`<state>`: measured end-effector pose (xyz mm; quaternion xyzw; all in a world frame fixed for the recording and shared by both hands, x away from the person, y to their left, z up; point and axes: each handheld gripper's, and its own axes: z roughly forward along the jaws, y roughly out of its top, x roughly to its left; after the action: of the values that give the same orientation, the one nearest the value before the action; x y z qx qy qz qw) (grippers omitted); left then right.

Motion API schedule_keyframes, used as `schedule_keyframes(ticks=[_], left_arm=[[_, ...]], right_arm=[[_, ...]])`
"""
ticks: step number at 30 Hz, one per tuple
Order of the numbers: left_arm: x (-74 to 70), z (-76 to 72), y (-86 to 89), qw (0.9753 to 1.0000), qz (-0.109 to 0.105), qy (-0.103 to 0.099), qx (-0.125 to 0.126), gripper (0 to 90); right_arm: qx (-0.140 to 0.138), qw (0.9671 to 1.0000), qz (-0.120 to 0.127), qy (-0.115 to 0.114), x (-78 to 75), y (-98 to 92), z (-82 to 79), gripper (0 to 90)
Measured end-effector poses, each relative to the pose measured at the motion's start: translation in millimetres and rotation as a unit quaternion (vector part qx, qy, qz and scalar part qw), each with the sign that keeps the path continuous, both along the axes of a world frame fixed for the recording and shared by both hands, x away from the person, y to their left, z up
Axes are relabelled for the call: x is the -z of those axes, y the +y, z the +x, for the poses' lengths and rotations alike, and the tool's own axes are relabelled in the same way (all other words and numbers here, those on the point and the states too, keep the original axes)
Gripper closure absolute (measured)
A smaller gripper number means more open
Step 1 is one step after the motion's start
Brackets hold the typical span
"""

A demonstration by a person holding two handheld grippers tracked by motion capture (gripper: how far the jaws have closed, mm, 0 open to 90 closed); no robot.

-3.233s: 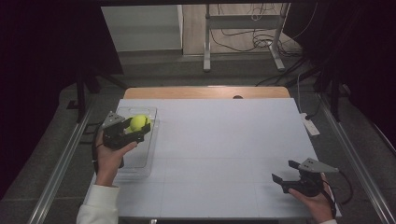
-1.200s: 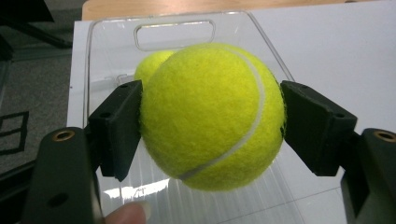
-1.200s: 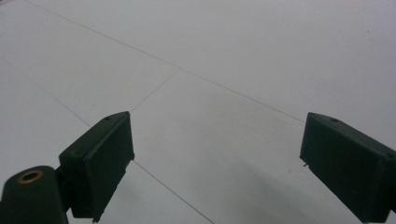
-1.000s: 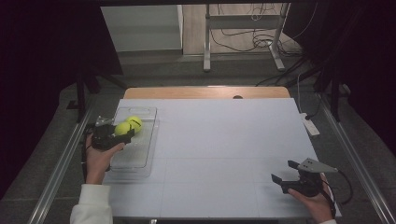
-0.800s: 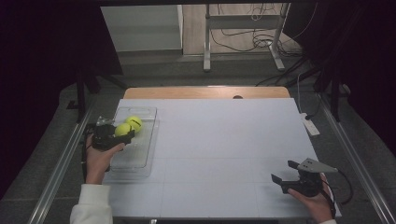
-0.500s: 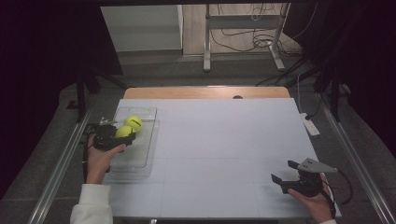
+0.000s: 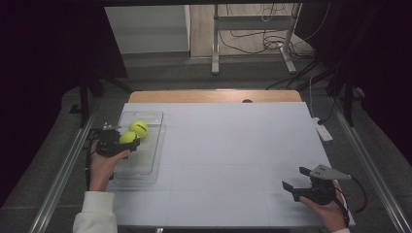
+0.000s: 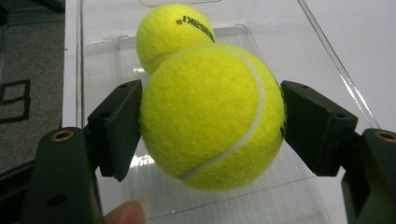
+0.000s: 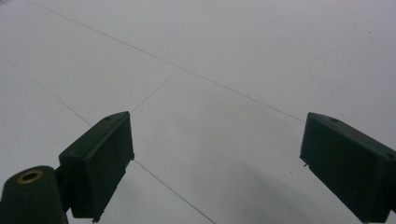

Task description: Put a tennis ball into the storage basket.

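Between left claw [image 8: 212, 116] pads: tennis ball [image 8: 212, 116]

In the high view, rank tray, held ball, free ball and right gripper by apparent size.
1. Tray, clearly largest.
2. Right gripper.
3. Held ball in the left gripper and free ball: they look alike, so unranked.

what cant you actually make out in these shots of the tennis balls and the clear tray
- Underside of the held tennis ball, left gripper view: its own bulk hides whether it touches the clear tray.
- Second tennis ball, left gripper view: its lower part is hidden behind the held ball.
- Left gripper, high view: too small to judge the grip.
- Tray's near end, left gripper view: cut off by the bottom edge.
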<state>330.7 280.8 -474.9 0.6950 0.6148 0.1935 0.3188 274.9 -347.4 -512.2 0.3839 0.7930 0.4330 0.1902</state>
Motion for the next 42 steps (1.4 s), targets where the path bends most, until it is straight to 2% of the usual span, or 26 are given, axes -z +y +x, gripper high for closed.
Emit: schedule_keyframes(ticks=[8,10,14,23,34,37,42], left_arm=[[0.7,1.1,0.9,1.0,0.005,0.002,-0.006,25.2],[-0.8,-0.2,1.1,0.9998,0.007,-0.014,-0.01,22.8],[-8.8,-3.5,1.8,0.9994,-0.018,-0.028,-0.004,16.4],[-10.8,-3.8,-1.7,0.9991,-0.023,-0.035,0.005,12.5],[-14.2,-9.1,-1.8,0.9966,-0.057,-0.053,0.024,13.4],[-16.0,-10.6,-3.3,0.9961,-0.054,-0.064,0.026,14.3],[-19.8,-13.7,-4.5,0.9943,-0.071,-0.073,0.032,14.5]], right_arm=[[0.001,1.0,0.0,0.001,0.4,-0.5,0.4,9.5],[0.001,1.0,0.0,0.001,0.4,-0.5,0.3,9.5],[0.0,1.0,0.0,0.0,0.0,-0.2,0.0,9.5],[0.0,1.0,0.001,0.001,0.2,-0.3,0.1,9.5],[-0.002,0.9999,0.009,0.004,0.9,0.6,3.6,9.5],[-0.005,0.9999,0.012,0.003,0.6,1.0,4.7,9.5],[-0.007,0.9998,0.017,0.002,-0.3,0.5,6.7,9.5]])
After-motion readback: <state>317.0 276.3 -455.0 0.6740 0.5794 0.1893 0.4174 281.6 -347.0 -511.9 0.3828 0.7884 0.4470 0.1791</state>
